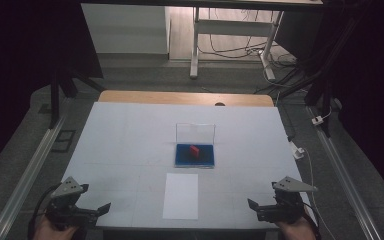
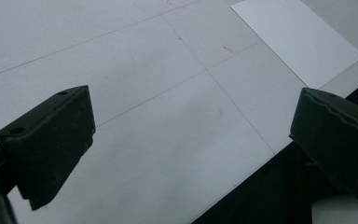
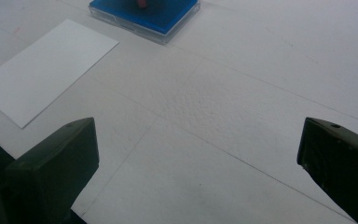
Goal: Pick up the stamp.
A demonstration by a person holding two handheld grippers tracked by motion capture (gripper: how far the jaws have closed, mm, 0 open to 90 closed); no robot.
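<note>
A clear case (image 1: 195, 155) with a blue base lies at the table's middle, its transparent lid standing upright at the back. A small red block (image 1: 195, 150) rests on the blue base. A white sheet of paper (image 1: 181, 195) lies in front of the case, near the table's front edge. My left gripper (image 1: 99, 210) hovers at the front left corner, jaws wide apart with nothing between them. At the front right corner my right gripper (image 1: 252, 205) is open and empty too. The paper (image 2: 298, 39) and the case's blue base (image 3: 147, 14) show ahead of the jaws.
The table (image 1: 130, 145) has a white cover with faint grid lines and a wooden strip at the far edge. Metal rails (image 1: 40, 155) run along both sides. Beyond the table stand a white frame (image 1: 230, 30) and floor cables.
</note>
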